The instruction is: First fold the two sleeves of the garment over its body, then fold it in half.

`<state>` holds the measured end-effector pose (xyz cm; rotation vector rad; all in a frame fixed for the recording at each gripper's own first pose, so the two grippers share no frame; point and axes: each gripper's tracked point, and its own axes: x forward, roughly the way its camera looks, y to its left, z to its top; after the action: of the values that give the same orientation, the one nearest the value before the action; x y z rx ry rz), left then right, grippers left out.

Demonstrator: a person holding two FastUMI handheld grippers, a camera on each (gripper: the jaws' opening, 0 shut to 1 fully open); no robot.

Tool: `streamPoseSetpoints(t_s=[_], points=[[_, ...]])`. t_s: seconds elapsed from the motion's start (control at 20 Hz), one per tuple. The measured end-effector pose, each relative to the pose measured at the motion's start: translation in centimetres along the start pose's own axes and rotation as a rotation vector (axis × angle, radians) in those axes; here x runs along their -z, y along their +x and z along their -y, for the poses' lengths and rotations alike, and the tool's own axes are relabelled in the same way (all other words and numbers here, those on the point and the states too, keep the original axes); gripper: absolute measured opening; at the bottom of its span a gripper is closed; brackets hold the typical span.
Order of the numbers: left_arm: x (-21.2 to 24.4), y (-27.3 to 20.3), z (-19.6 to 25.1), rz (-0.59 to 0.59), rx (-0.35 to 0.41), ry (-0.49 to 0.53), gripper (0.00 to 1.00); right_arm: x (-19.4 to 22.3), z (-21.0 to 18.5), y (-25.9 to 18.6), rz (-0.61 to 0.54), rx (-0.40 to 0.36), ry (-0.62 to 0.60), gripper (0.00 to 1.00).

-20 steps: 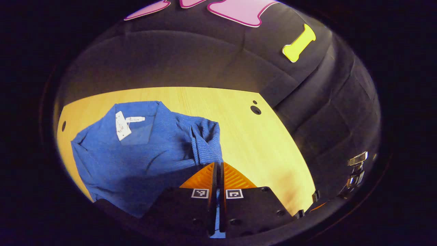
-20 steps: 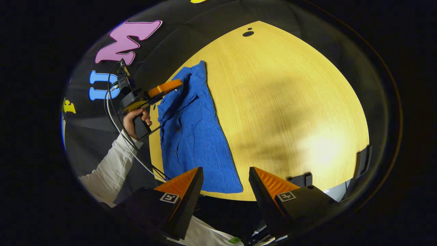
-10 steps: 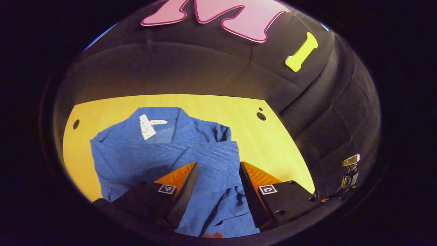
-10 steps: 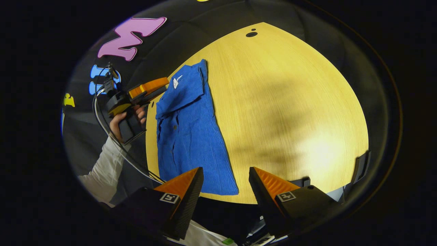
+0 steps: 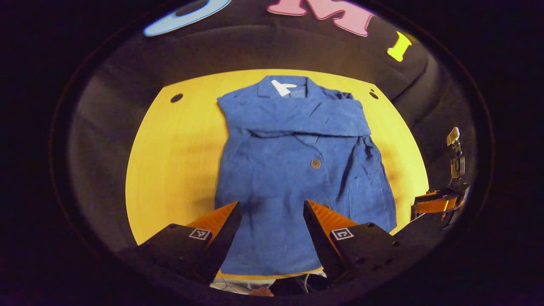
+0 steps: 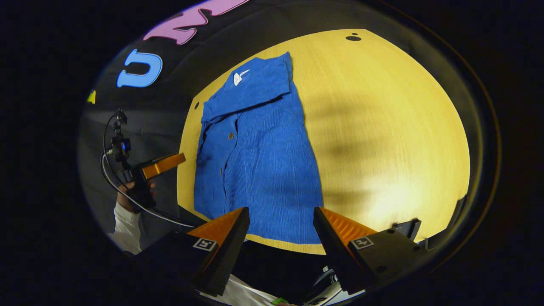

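- The garment (image 5: 297,170) lies flat mid-surface (image 5: 170,161), collar at twelve o'clock, sleeve folded across the chest.
- Left tongs (image 5: 272,221) and right tongs (image 6: 278,231) gape empty at its six o'clock hem.
- Uneven pinches there could skew the halving or drag the sleeve loose.

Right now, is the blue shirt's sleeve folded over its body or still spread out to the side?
Folded: a sleeve lies as a band across the blue shirt below its collar, and none sticks out sideways on the table. Half-fold not yet done.
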<state>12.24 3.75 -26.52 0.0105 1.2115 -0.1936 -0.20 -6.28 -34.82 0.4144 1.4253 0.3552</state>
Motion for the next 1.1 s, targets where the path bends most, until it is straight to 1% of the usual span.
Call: streamPoseSetpoints(t_s=[0.05, 0.15, 0.25, 0.35, 0.45, 0.5, 0.6, 0.7, 0.8, 1.05, 1.1], points=[[2.1, 0.2, -1.1, -0.035, 0.006, -0.036, 0.86, 0.5, 0.0, 0.4, -0.006, 0.020, 0.003, 0.98], [6.3, 0.6, -2.9, -0.120, 0.007, -0.078, 0.86, 1.6, 0.3, 1.3, -0.042, 0.063, 0.002, 0.99], [9.6, 0.9, -5.2, -0.194, -0.023, -0.077, 0.85, 2.5, 0.7, 1.9, -0.070, 0.104, -0.014, 0.99], [11.5, 1.3, -6.8, -0.236, -0.054, -0.081, 0.86, 3.4, 1.5, 2.4, -0.107, 0.154, -0.017, 0.99], [13.1, 1.8, -6.6, -0.292, -0.011, -0.100, 0.86, 4.0, 1.8, 3.1, -0.130, 0.183, 0.001, 0.99], [13.7, 2.2, -6.5, -0.318, 0.001, -0.114, 0.85, 4.4, 2.2, 3.4, -0.142, 0.202, 0.013, 0.99], [14.5, 3.0, -6.9, -0.344, -0.007, -0.122, 0.86, 5.4, 2.8, 4.0, -0.170, 0.233, 0.017, 0.99], [14.6, 3.7, -6.9, -0.364, -0.005, -0.124, 0.86, 6.5, 4.3, 4.7, -0.203, 0.289, -0.005, 0.99], [14.9, 4.0, -6.8, -0.377, -0.004, -0.122, 0.86, 7.3, 5.0, 5.1, -0.228, 0.313, -0.020, 0.99], [14.6, 4.7, -7.0, -0.373, -0.049, -0.075, 0.85, 7.8, 6.7, 6.0, -0.257, 0.387, -0.065, 0.99], [14.7, 4.7, -7.1, -0.378, -0.062, -0.060, 0.87, 7.5, 6.7, 5.9, -0.255, 0.399, -0.072, 0.99]])
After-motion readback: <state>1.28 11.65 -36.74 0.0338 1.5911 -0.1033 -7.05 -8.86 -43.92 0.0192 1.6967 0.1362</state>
